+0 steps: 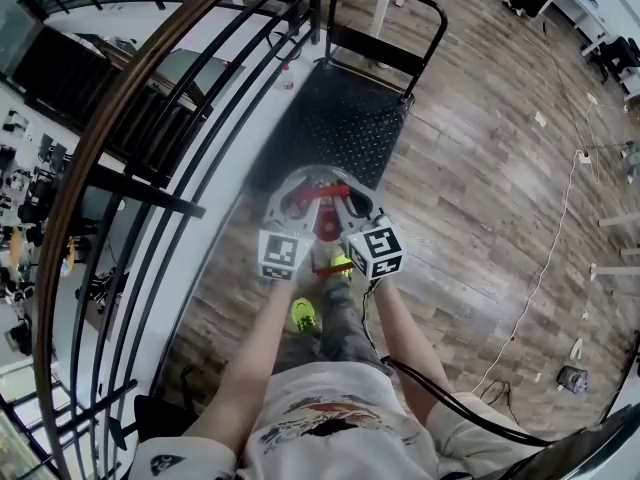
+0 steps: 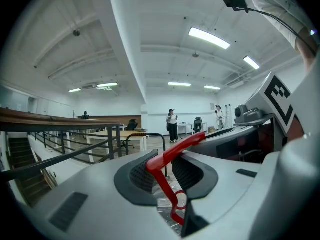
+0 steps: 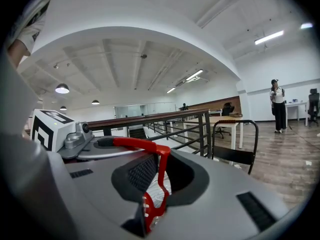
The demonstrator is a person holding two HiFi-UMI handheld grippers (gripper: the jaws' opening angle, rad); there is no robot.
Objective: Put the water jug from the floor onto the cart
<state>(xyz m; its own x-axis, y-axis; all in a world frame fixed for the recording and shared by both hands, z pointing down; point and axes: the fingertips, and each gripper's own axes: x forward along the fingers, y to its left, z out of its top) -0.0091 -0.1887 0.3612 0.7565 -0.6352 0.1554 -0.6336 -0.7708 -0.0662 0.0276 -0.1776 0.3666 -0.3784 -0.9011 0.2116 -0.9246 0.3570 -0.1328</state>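
The water jug (image 1: 300, 180) hangs clear of the wooden floor in front of me, carried by its red handle (image 1: 318, 204). My left gripper (image 1: 301, 214) is shut on the handle's left end, and the red bar (image 2: 172, 154) runs between its black pads (image 2: 141, 174). My right gripper (image 1: 345, 214) is shut on the handle's right end (image 3: 161, 159). The black flat cart (image 1: 340, 118) stands just beyond the jug, its push bar (image 1: 385, 18) at the far end. That bar (image 3: 235, 126) also shows in the right gripper view.
A curved black railing (image 1: 150, 168) with a brown top rail runs along my left, close to the cart. A white cable (image 1: 545, 268) lies on the floor at right. My green shoe (image 1: 304, 314) is below the jug. People (image 2: 172, 125) stand far off by tables.
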